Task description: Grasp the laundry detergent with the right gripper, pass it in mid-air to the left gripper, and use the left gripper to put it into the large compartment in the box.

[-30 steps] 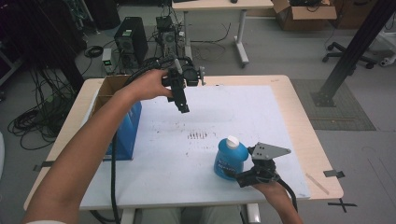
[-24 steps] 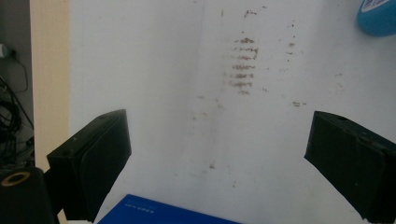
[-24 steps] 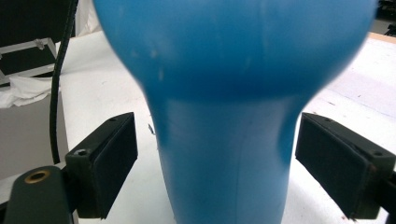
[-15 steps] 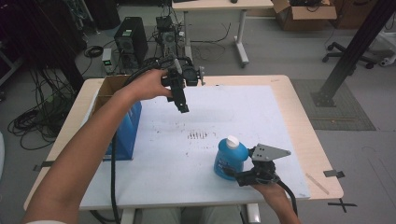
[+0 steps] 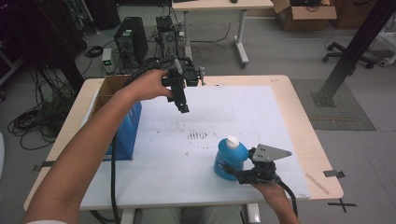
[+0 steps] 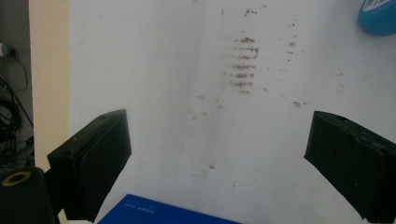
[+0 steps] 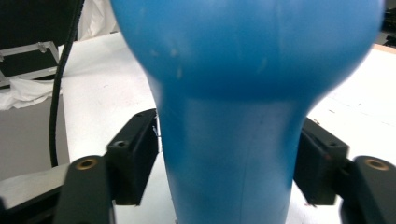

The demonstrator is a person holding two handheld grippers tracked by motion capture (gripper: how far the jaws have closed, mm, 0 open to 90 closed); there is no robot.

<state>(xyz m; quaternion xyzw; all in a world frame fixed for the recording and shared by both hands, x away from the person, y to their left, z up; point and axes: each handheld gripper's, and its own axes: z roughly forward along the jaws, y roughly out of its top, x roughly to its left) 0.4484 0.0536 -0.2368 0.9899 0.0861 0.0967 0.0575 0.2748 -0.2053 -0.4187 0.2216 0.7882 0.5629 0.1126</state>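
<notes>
A blue bottle with a white cap stands upright on the white sheet near the table's front right. My right gripper lies low beside it. Its jaws have just been closing, and in the right gripper view both pads press on the bottle's narrow waist. My left gripper hangs above the sheet's far left part, pointing down. Its jaws stand wide apart with nothing between them, as the left gripper view shows.
An open blue box stands at the left edge of the white sheet, under the left forearm. Dark smudges mark the sheet's middle. A black cable trails off the front. Computers and cables sit on the floor behind the table.
The right gripper's jaws have drawn in against the bottle. Both hands and the bottle have kept their places.
</notes>
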